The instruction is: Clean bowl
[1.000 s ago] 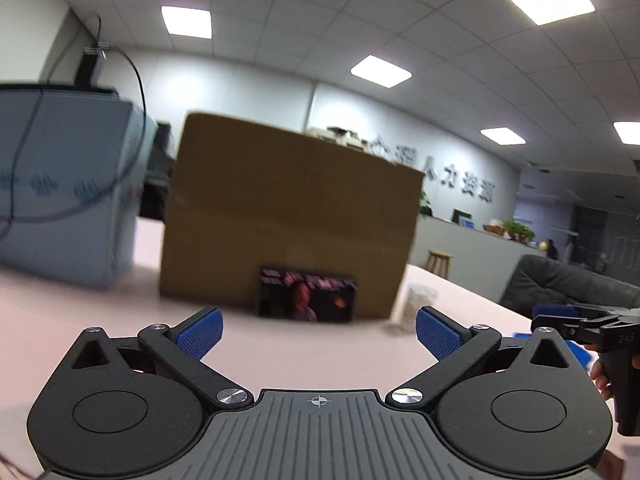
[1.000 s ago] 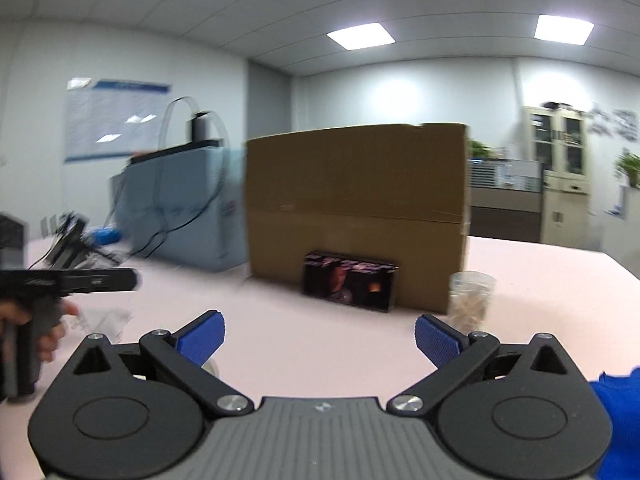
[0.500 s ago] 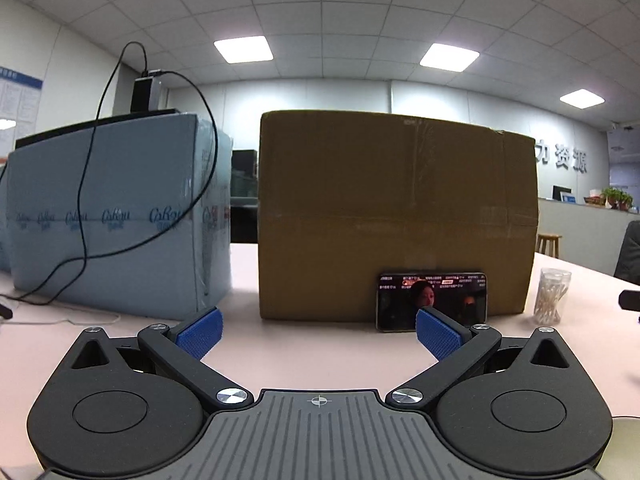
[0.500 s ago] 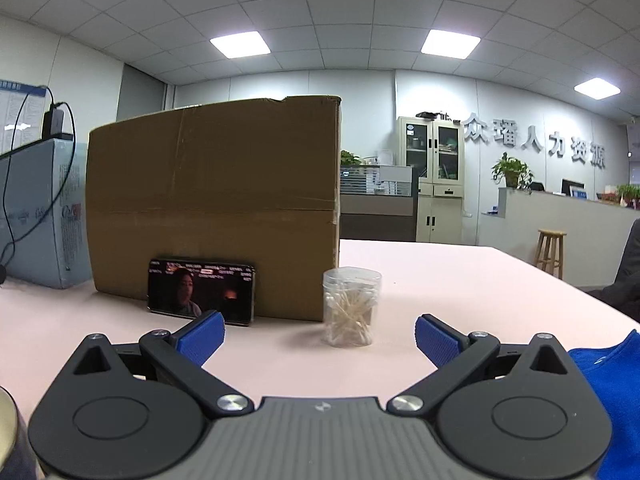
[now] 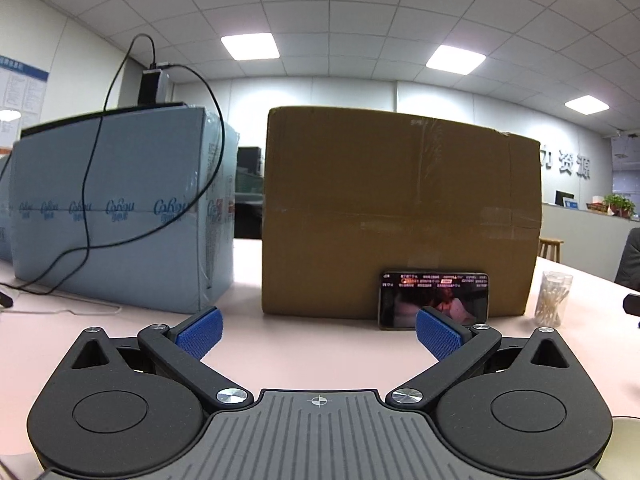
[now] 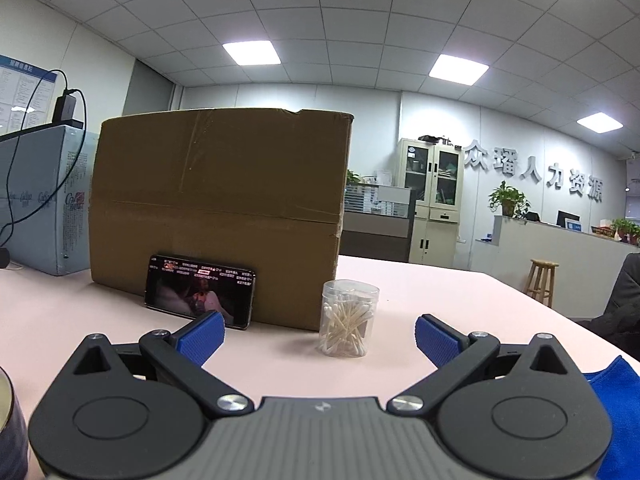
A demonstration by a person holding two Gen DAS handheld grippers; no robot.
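Both grippers have levelled out since half a second back, left gripper [image 5: 318,330] and right gripper [image 6: 318,334] spread wide and empty. Only a sliver of the bowl [image 6: 7,408] shows, low at the right view's left edge: pale inside, dark outside. Probably rigid, slick and chippable, so I'd pinch the rim. Blue cloth [image 6: 612,416] sits right; further off, cotton-swab jar [image 6: 349,323], phone [image 6: 200,297], cardboard box [image 6: 224,208].

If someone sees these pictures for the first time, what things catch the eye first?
A big brown cardboard box stands mid-table, with a lit phone leaning against its front. Right of the phone stands a clear jar of cotton swabs; left of the box is a pale blue package with a black cable draped over it.
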